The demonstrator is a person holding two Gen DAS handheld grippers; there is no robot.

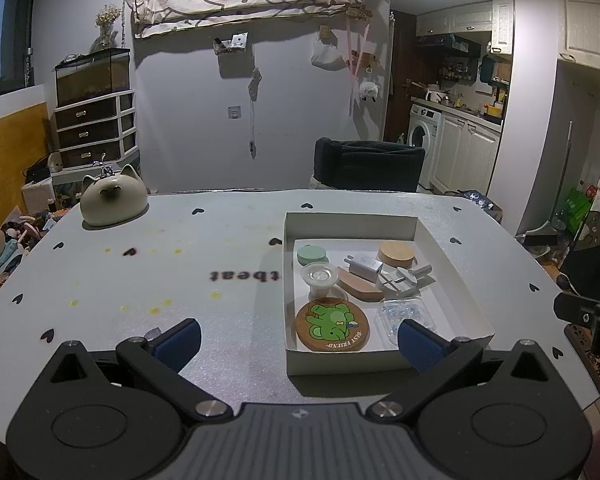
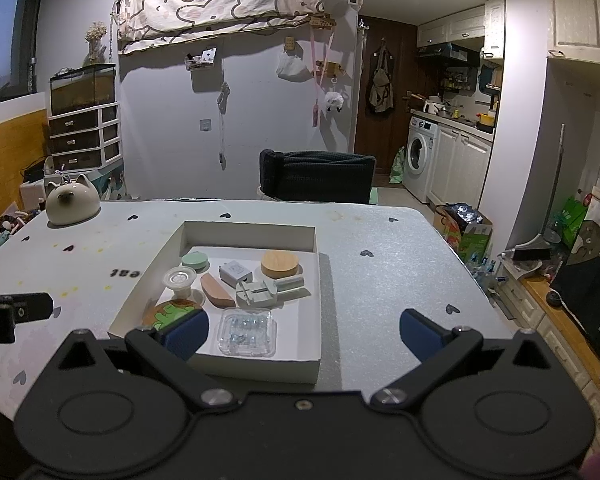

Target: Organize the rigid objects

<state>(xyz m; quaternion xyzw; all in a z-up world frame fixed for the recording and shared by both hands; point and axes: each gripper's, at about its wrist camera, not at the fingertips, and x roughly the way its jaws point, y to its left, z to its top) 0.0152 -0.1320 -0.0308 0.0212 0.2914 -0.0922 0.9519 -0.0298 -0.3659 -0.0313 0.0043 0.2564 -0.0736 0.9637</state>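
Both tongs are hanging above the near edge of the counter, jaws spread wide apart, nothing between them. Left tongs are sitting left of the white box; right tongs are sitting over its near right corner.

Box is lying on the counter right of centre, open-topped, holding all the loose items. Count inside, one of each:
- green round lid, far left
- wooden round lid, far right
- white plug adapter, between the two lids
- clear round cup piece, in front of the green lid
- pinkish half-round block
- grey metal tool, right of the block
- elephant coaster, near left corner
- clear plastic case, near right

Differences between views: left wrist view is showing the coaster whole, with its "BEST FRIEND" lettering; in the right wrist view a blue pad is covering half of it. Right wrist view is showing the clear case whole; in the left one a pad is hiding part of it. Each view is catching the other tongs' black body at its edge.

One cat-shaped ceramic jar is standing at the far left corner of the counter, well apart from the box
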